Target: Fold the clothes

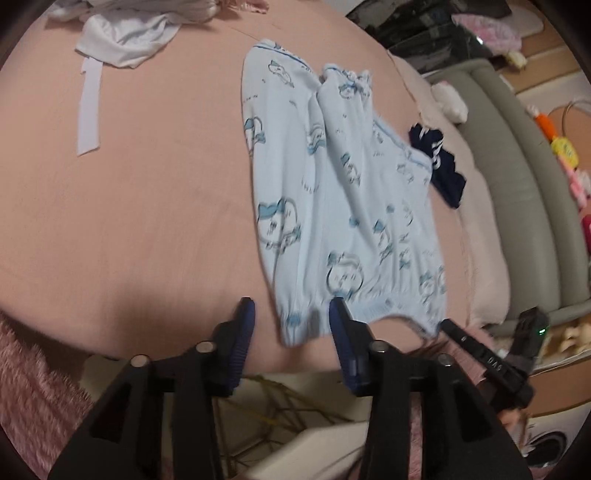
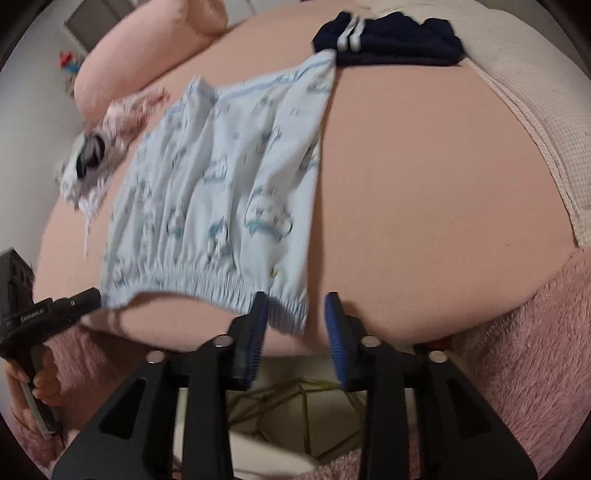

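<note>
Light blue printed pyjama trousers [image 1: 332, 192] lie on the pink bed sheet [image 1: 147, 184], legs pointing away, elastic waistband nearest me. My left gripper [image 1: 291, 314] is open, its jaws straddling the left corner of the waistband without clamping it. In the right wrist view the trousers [image 2: 221, 192] lie ahead and to the left. My right gripper [image 2: 295, 310] is open, with the right waistband corner [image 2: 291, 314] between its jaws. The right gripper also shows in the left wrist view [image 1: 491, 354], and the left gripper in the right wrist view [image 2: 55, 310].
A navy garment with white stripes [image 1: 443, 166] [image 2: 388, 37] lies beyond the trousers. White clothes [image 1: 122, 33] lie at the far left. A pink pillow [image 2: 147, 48] and a small crumpled garment [image 2: 92, 158] lie far off. A fluffy pink blanket [image 2: 517, 369] covers the near edge.
</note>
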